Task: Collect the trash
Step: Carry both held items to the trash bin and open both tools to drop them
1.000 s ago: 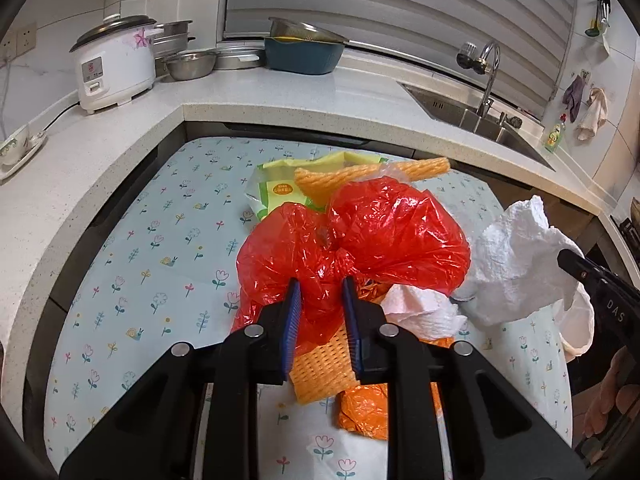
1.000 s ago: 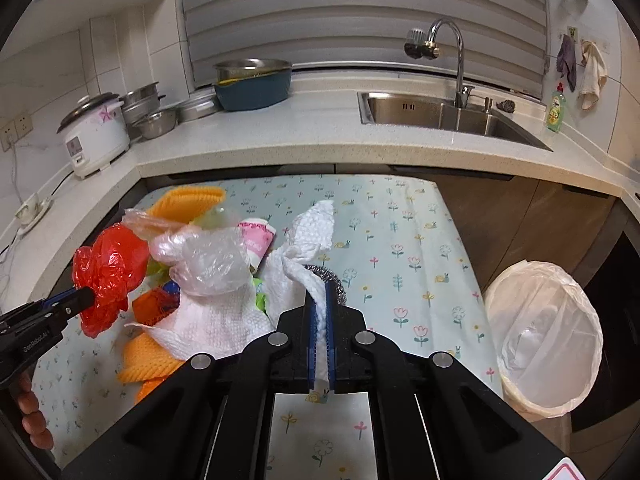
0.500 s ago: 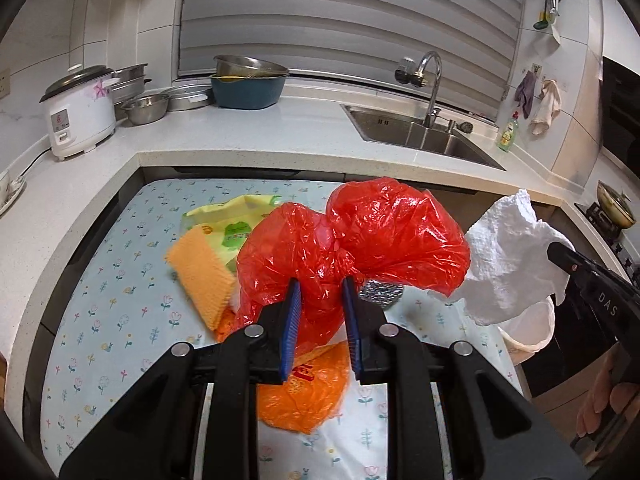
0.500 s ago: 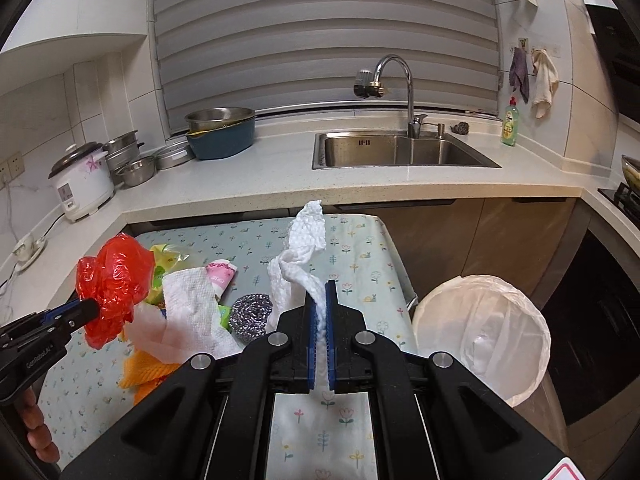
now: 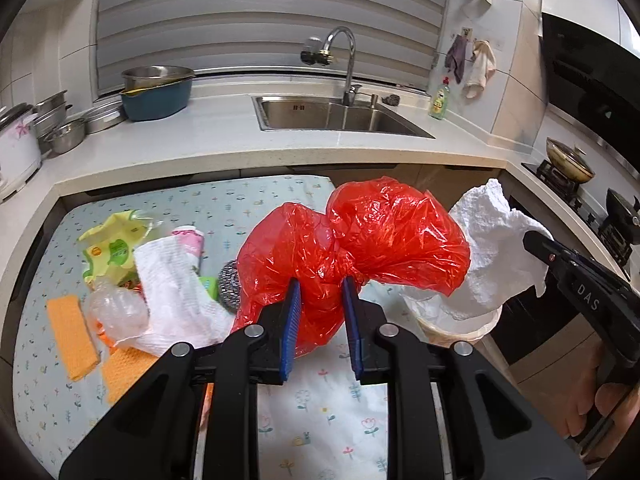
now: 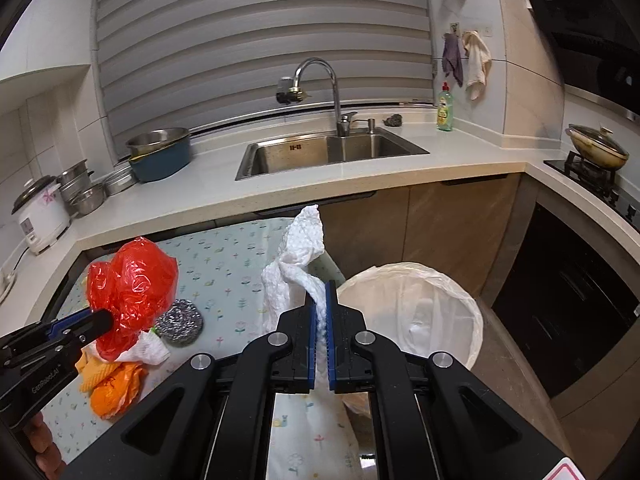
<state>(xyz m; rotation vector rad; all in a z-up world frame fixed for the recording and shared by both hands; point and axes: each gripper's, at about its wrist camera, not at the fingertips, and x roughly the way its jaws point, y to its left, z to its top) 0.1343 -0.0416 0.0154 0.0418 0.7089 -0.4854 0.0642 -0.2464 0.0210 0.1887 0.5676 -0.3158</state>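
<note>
**Above the flowered surface, two light scraps held near the bin**

Over the near right edge of the surface, the left claw is clamped on a red plastic bag: light, crinkly, slippery, best pinched at its bunched neck. The right claw is closed on a white paper towel, soft and easily torn, just left of the lined bin. Claw bodies read "DAS" and "GenRobot.AI".

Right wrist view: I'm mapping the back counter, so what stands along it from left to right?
Rice cooker → stacked steel pots → blue basin → sink → green dish soap bottle → lidded pan on the stove.
</note>
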